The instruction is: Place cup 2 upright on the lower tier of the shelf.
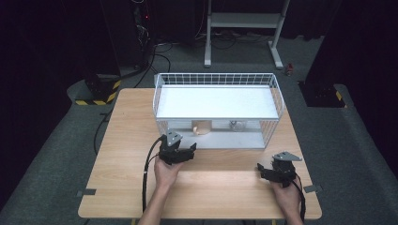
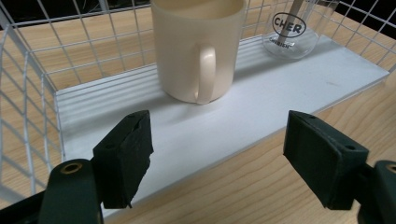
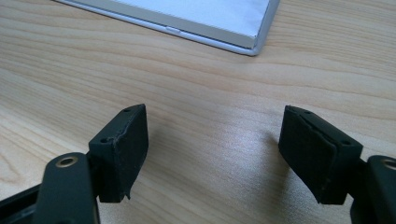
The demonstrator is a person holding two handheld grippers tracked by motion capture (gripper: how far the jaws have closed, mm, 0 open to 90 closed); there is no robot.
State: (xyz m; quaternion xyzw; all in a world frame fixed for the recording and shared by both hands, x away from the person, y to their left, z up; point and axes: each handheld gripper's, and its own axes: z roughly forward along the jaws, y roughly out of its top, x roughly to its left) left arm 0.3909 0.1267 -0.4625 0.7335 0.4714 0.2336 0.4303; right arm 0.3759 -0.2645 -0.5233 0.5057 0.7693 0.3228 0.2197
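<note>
Wooden table point(image 1: 117, 154), left claw point(image 2: 217, 154) view reveals cream mug point(image 2: 198, 46)

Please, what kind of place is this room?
Probably a lab or recording studio, not a home: dark surroundings, cables on the grey floor, a hazard-striped stand base, and one wooden table with a white wire shelf rack.

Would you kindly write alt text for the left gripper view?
A cream mug, handle facing the camera, stands on the white shelf of a wire rack, beyond the open left gripper. A clear printed glass stands behind it.
</note>
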